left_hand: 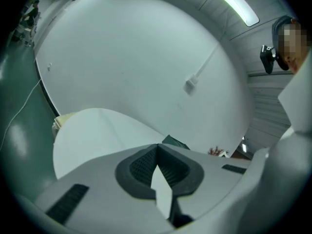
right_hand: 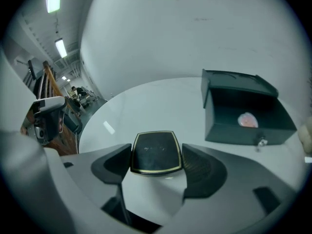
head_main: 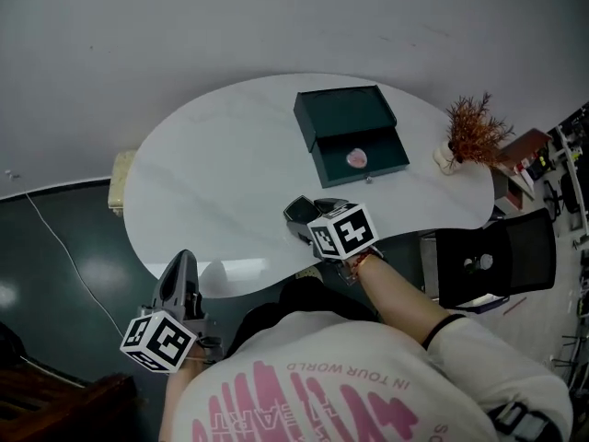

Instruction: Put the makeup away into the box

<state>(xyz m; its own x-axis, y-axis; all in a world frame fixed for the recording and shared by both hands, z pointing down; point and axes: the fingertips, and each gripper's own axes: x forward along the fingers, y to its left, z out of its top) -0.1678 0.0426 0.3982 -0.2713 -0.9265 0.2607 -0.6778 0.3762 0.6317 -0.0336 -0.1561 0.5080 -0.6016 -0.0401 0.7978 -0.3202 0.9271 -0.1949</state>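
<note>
A dark green box (head_main: 351, 133) stands open on the far part of the white table (head_main: 212, 173), with a pink makeup item (head_main: 357, 158) inside. My right gripper (head_main: 311, 217) hovers over the table's near edge, shut on a black square compact (head_main: 298, 210). In the right gripper view the gold-rimmed compact (right_hand: 156, 152) sits between the pads, with the box (right_hand: 242, 115) and the pink item (right_hand: 247, 120) ahead to the right. My left gripper (head_main: 182, 260) is at the table's near-left edge, shut and empty, and its pads (left_hand: 141, 165) meet in the left gripper view.
A dried reddish plant in a small vase (head_main: 473, 133) stands at the table's right end. A black chair (head_main: 497, 256) sits by the table's right side. A cream object (head_main: 119, 180) is next to the left rim. A cable (head_main: 64, 256) runs across the dark floor.
</note>
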